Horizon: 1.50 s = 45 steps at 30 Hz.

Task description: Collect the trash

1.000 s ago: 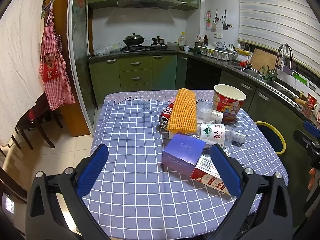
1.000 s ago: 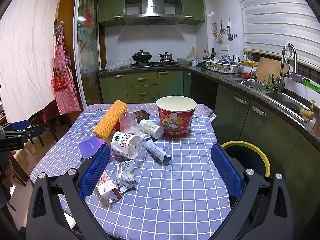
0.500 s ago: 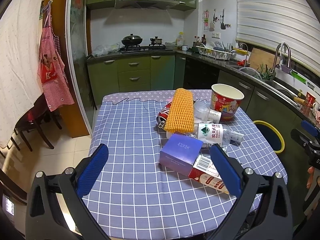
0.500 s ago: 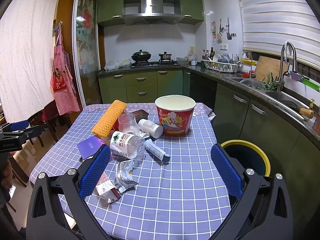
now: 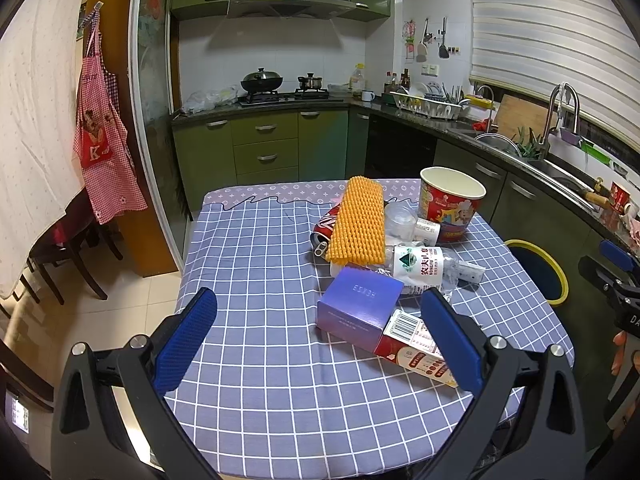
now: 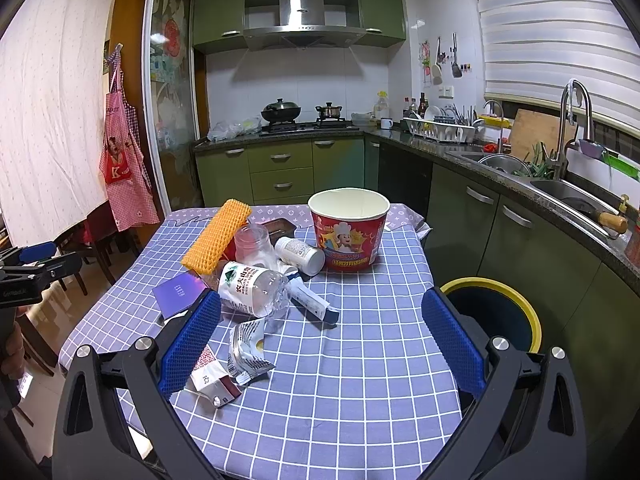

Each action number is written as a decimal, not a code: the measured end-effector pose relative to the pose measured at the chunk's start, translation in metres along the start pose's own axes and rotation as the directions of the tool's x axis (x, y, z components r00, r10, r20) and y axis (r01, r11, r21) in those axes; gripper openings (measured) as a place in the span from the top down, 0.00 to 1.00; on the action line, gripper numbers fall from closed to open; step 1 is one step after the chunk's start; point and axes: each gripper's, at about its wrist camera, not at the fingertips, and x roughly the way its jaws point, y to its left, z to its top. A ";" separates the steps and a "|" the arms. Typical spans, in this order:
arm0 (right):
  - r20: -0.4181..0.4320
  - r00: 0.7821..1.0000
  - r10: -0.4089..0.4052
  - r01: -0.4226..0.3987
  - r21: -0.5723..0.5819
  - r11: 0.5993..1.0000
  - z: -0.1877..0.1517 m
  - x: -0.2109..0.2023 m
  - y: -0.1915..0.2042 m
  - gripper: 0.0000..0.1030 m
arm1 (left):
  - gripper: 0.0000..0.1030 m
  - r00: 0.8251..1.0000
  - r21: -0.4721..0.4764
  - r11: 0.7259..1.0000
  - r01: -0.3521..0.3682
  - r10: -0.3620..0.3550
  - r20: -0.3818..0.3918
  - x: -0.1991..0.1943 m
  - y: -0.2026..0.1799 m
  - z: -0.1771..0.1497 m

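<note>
Trash lies piled on a blue checked tablecloth point(image 5: 256, 264): a purple box point(image 5: 360, 304), a red-white carton point(image 5: 416, 348), a clear water bottle point(image 6: 252, 288), an orange foam net point(image 5: 358, 220), a red paper bucket point(image 6: 350, 232), a white pill bottle point(image 6: 300, 254), a tube point(image 6: 312, 300) and a foil wrapper point(image 6: 248, 346). A yellow-rimmed dark bin point(image 6: 494, 312) stands on the floor right of the table. My left gripper point(image 5: 316, 340) is open and empty at the table's near-left side. My right gripper point(image 6: 320, 336) is open and empty above the near-right edge.
Green kitchen cabinets point(image 6: 280, 172) and a stove stand behind the table. A counter with a sink point(image 6: 560, 192) runs along the right. A red apron point(image 5: 104, 148) hangs at left, with dark chairs point(image 5: 68, 248) below it.
Both views have shifted very slightly; the table and trash sit a touch lower in frame. Nothing was picked up, and both grippers stay open.
</note>
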 end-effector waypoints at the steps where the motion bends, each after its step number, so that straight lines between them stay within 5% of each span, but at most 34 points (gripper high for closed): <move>1: 0.000 1.000 0.000 0.000 -0.001 1.000 -0.001 0.001 0.000 0.04 | 0.06 1.000 -0.001 1.000 0.002 -0.002 0.000 0.000 0.000 0.000; 37: -0.002 1.000 0.003 -0.003 0.004 1.000 -0.001 0.002 -0.002 0.04 | 0.06 1.000 0.003 1.000 0.006 -0.006 -0.003 0.002 -0.004 -0.003; 45: -0.064 0.998 0.019 -0.021 -0.032 0.999 0.010 0.025 -0.008 0.04 | 0.06 0.998 0.022 0.999 0.040 -0.039 -0.051 0.037 -0.006 0.016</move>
